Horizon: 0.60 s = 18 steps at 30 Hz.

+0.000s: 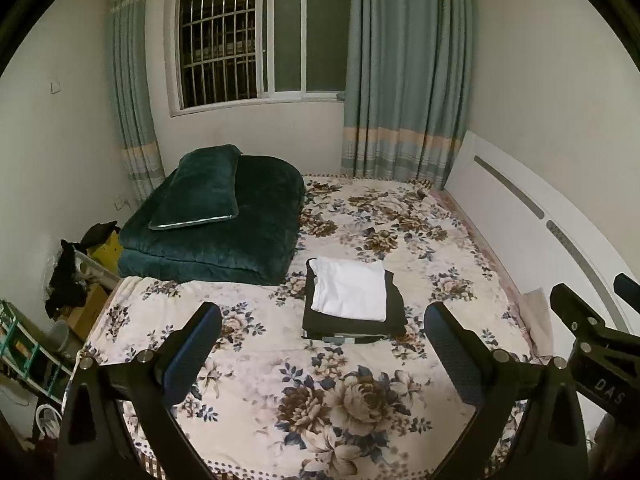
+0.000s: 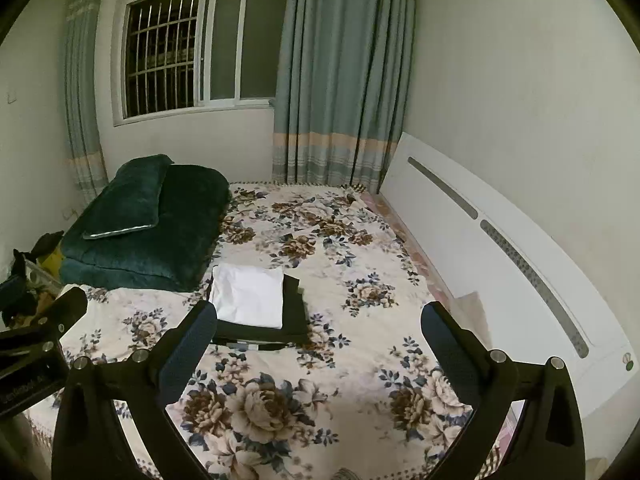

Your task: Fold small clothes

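Note:
A folded white garment [image 1: 349,288] lies on top of a folded black garment [image 1: 394,312], stacked in the middle of the flowered bed sheet [image 1: 352,396]. The stack also shows in the right wrist view, with the white piece [image 2: 249,294] over the black piece [image 2: 294,316]. My left gripper [image 1: 323,320] is open and empty, held above the bed in front of the stack. My right gripper [image 2: 320,320] is open and empty, to the right of the stack. Each gripper shows at the edge of the other's view.
A dark green folded quilt [image 1: 224,240] with a pillow [image 1: 200,188] on it sits at the bed's far left. A white headboard [image 2: 500,248] runs along the right side. Clutter and boxes [image 1: 76,280] stand off the left edge. A window and curtains [image 1: 400,72] are behind.

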{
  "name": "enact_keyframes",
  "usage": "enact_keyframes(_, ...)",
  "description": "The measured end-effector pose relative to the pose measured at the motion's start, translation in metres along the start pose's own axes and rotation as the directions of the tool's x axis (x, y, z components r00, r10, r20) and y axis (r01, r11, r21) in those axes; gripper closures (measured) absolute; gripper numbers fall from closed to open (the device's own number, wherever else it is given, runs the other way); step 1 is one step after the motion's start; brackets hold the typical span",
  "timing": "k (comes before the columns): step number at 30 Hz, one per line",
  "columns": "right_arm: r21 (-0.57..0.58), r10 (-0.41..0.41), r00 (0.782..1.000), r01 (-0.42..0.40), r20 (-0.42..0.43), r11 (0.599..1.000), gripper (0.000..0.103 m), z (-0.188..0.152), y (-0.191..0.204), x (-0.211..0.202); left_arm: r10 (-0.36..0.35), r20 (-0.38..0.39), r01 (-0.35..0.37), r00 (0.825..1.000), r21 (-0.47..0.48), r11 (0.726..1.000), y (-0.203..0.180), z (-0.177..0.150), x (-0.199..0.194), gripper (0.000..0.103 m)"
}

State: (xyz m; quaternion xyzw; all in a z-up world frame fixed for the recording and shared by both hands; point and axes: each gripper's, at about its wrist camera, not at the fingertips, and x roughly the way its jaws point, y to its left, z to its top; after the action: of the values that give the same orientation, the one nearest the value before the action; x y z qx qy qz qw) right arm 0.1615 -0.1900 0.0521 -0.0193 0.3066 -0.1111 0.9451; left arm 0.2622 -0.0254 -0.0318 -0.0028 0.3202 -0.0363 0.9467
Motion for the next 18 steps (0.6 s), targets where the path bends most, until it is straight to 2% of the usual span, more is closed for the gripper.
enact_keyframes(5, -0.007, 0.019, 1.0, -0.019, -0.001, 1.0, 0.0, 0.0, -0.001, -0.002, 0.033, 0.01, -0.033, 0.999, -0.009, 0.999, 0.003, -0.002, -0.007, 0.0)
enact_keyframes(18, -0.012, 0.046, 0.999, -0.046, 0.0, 0.999, 0.0, 0.001, -0.003, 0.0, 0.046, 0.033, -0.046, 0.998, -0.008, 0.999, 0.002, 0.001, -0.017, 0.0)
